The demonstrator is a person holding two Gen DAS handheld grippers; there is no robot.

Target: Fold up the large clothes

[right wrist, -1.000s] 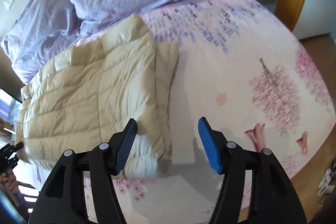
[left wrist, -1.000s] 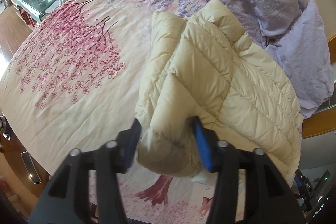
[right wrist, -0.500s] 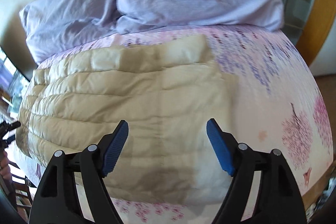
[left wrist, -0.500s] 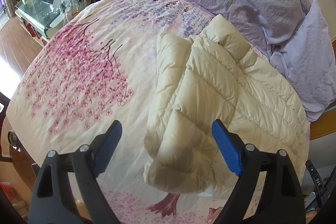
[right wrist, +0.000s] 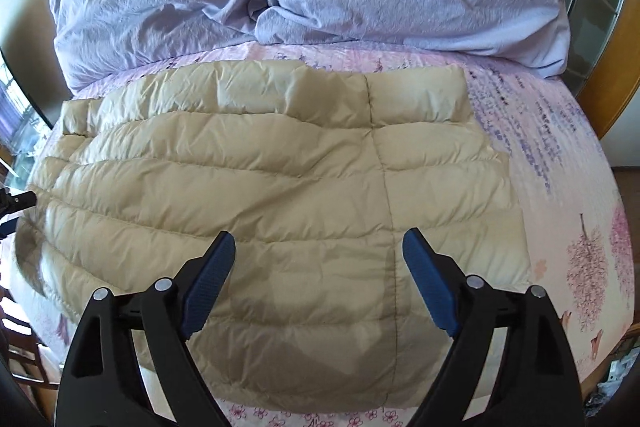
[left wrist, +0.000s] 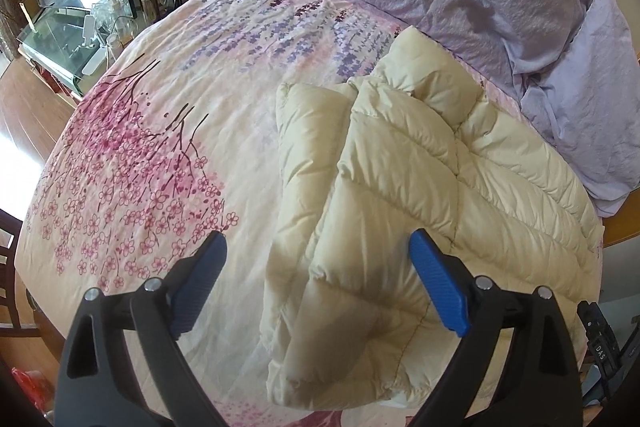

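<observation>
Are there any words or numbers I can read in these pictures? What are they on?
"DAS" on a black device at the bed's edge, left view.
Purple script printed on the bedspread: too small and blurred to read.
Jacket: no label showing.

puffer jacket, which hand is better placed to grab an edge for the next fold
Left, probably. The left gripper, fingers open, hangs over the puffer jacket at its folded side edge. The right gripper, also open, faces the flat middle with no edge between its fingers.
</observation>
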